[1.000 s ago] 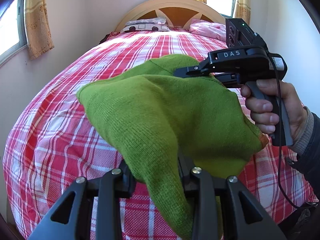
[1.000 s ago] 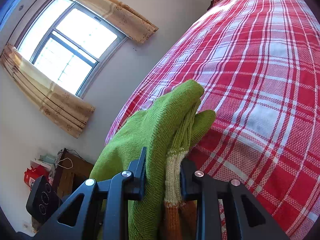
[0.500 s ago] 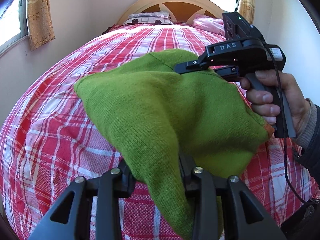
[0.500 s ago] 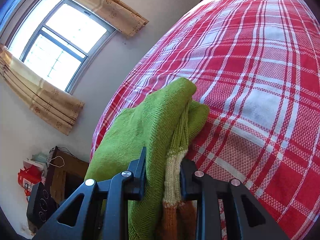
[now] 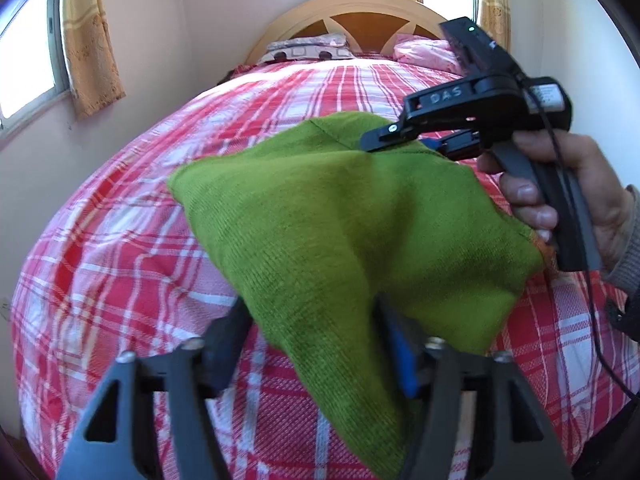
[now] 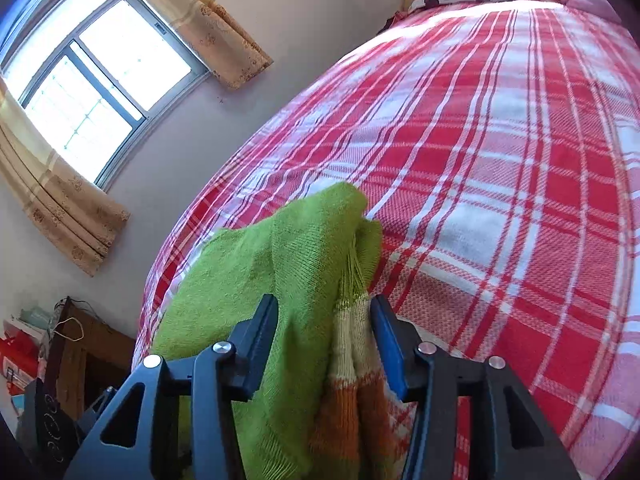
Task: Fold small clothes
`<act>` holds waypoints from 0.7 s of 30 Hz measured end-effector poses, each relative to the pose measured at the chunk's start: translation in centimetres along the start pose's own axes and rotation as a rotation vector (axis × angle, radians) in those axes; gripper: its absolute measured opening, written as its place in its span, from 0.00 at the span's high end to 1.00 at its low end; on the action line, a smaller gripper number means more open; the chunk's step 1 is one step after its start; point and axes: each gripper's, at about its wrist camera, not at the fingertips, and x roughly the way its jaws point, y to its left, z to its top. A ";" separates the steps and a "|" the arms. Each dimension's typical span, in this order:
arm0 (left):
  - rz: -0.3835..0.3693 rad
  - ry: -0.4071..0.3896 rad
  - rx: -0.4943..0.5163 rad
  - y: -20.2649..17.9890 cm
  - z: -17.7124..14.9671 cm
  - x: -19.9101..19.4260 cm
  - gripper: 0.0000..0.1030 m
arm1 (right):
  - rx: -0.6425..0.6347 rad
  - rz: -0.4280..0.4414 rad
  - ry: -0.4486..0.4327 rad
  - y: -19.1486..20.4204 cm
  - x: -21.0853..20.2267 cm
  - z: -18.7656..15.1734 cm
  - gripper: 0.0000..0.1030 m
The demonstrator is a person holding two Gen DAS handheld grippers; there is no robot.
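Nearest to me in the left wrist view, the left tool [image 5: 316, 344] has just been opening; its jaws now stand wide, with a drooping fold of the green knitted garment [image 5: 340, 232] hanging loose between them, the pads no longer pressing it. In the right wrist view, the right tool [image 6: 324, 336] has likewise just been opening; a bunched edge of the same garment, with its cream and orange striped band [image 6: 352, 360], sits between the jaws, and I judge the grip slackened rather than firm.

The garment lies draped over the red and white plaid bedspread [image 5: 120, 260], near the foot end of the bed, its body spread between my two tools. It looks to me light, soft and floppy, a stretchy knit that will sag and slide where it is unsupported. I would take it at the firmer striped hem or at a corner seam, pinching both layers together, since a single layer would likely stretch away.

The person's hand [image 5: 580, 200] grips the right tool's handle at the right of the left view, with a cable trailing below it.

Farther off, the bedspread runs bare up to two pillows [image 5: 312, 50] against the arched wooden headboard [image 5: 360, 12]. Curtained windows [image 6: 92, 76] light the walls, and a dark wooden cabinet [image 6: 76, 356] with clutter stands beside the bed. Nothing blocks the folding area.
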 end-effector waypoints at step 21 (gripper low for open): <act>0.048 -0.258 -0.039 0.6 3.5 -9.4 0.05 | -0.208 -0.300 -0.249 8.3 -16.8 -10.4 0.41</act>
